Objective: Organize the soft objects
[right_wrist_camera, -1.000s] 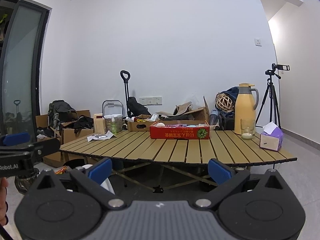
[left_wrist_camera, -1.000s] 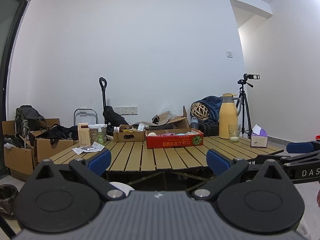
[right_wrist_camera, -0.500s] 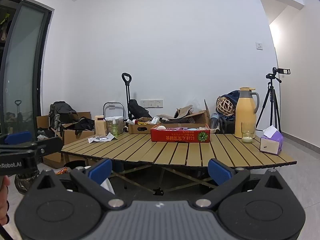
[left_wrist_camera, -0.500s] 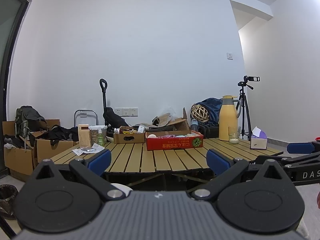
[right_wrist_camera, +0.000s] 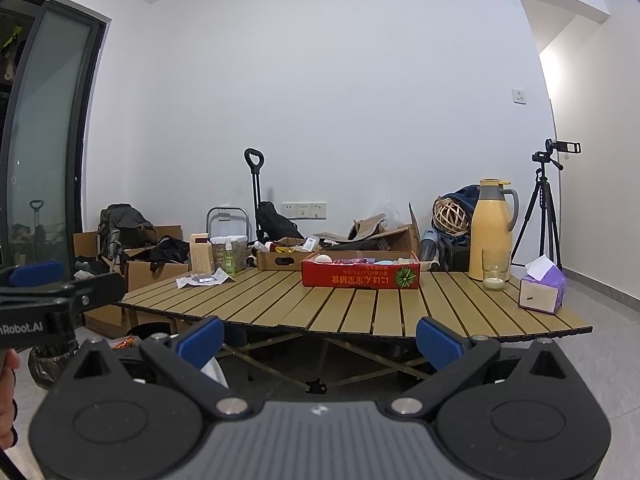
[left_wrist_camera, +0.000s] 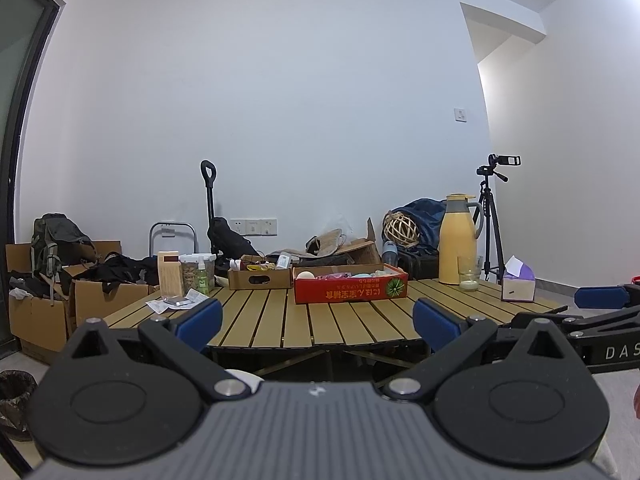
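A red cardboard box [left_wrist_camera: 350, 289] [right_wrist_camera: 361, 274] holding several soft pastel objects sits at the far middle of a slatted wooden table [left_wrist_camera: 320, 320] [right_wrist_camera: 360, 312]. My left gripper [left_wrist_camera: 318, 320] is open and empty, held in front of the table's near edge, well short of the box. My right gripper [right_wrist_camera: 320, 340] is open and empty, below and in front of the near edge. Each gripper shows at the side of the other's view: the right one [left_wrist_camera: 600, 300], the left one [right_wrist_camera: 40, 280].
On the table stand a yellow thermos jug [right_wrist_camera: 491, 229], a glass [right_wrist_camera: 495, 274], a purple tissue box [right_wrist_camera: 542, 290], a brown cardboard box [right_wrist_camera: 282, 259], jars and a green bottle [right_wrist_camera: 229, 262], and papers [right_wrist_camera: 204, 279]. Cardboard boxes and bags lie at the left, a tripod [right_wrist_camera: 544, 208] at the right.
Both grippers have dropped slightly, so the table sits higher in both views. Both jaws stay open and empty.
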`<move>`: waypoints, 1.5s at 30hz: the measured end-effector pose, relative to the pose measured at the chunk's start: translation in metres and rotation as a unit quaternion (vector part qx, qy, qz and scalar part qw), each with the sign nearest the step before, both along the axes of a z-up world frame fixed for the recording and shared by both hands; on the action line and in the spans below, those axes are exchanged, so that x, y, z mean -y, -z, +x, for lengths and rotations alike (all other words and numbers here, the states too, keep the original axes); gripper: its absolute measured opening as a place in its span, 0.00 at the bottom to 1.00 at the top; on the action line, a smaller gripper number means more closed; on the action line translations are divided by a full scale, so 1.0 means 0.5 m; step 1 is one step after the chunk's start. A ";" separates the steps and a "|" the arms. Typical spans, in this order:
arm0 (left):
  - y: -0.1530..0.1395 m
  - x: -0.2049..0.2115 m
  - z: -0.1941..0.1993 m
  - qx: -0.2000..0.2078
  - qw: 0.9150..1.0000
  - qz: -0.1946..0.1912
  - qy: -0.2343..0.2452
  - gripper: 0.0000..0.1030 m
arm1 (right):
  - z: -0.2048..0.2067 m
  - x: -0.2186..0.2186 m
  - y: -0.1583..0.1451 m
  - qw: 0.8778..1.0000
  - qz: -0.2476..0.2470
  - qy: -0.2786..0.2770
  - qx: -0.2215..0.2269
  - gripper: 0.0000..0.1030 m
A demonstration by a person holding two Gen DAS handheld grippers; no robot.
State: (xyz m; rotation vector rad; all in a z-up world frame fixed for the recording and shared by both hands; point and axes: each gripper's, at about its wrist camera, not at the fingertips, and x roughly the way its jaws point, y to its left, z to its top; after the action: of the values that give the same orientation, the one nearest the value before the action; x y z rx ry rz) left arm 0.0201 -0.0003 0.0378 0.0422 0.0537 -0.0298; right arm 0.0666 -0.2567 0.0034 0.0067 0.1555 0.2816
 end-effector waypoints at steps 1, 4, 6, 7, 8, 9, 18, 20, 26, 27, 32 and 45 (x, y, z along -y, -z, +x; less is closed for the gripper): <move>-0.001 0.000 0.000 0.000 1.000 0.000 0.000 1.00 | 0.000 0.000 0.000 1.000 0.001 0.000 0.000 1.00; -0.001 0.000 0.000 0.001 1.000 0.000 0.000 1.00 | -0.002 0.001 -0.001 1.000 0.001 0.000 0.003 1.00; -0.002 0.000 -0.001 0.002 1.000 0.000 0.001 1.00 | -0.002 -0.001 -0.001 1.000 0.000 -0.001 0.004 1.00; -0.001 0.001 -0.001 0.002 1.000 0.000 0.001 1.00 | -0.002 -0.002 -0.001 1.000 -0.001 -0.002 0.005 1.00; -0.002 0.001 -0.002 0.002 1.000 0.000 0.002 1.00 | -0.003 -0.002 0.000 1.000 -0.001 -0.003 0.005 1.00; -0.002 0.003 -0.004 0.002 1.000 0.000 0.001 1.00 | -0.003 -0.002 0.000 1.000 -0.001 -0.003 0.005 1.00; -0.003 0.001 -0.009 0.005 1.000 -0.001 0.003 1.00 | -0.007 0.003 -0.002 1.000 0.004 0.000 0.008 1.00; -0.003 0.000 -0.009 0.005 1.000 -0.001 0.003 1.00 | -0.007 0.003 -0.001 1.000 0.003 -0.002 0.008 1.00; -0.002 -0.001 -0.012 0.006 1.000 -0.003 0.001 1.00 | -0.007 0.000 0.002 1.000 0.002 -0.004 0.006 1.00; -0.003 -0.001 -0.012 0.006 1.000 -0.003 0.001 1.00 | -0.006 0.002 0.001 1.000 0.002 -0.004 0.007 1.00; -0.003 0.000 -0.013 0.005 1.000 -0.003 0.001 1.00 | -0.005 0.003 0.001 1.000 0.003 -0.004 0.008 1.00; -0.001 -0.002 -0.015 0.006 1.000 -0.005 -0.001 1.00 | -0.005 0.005 0.001 1.000 0.003 -0.004 0.010 1.00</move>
State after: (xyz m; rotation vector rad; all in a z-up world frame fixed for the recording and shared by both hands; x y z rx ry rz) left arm 0.0125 0.0004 0.0384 0.0324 0.0413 -0.0272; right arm 0.0641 -0.2592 0.0028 0.0094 0.1344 0.2897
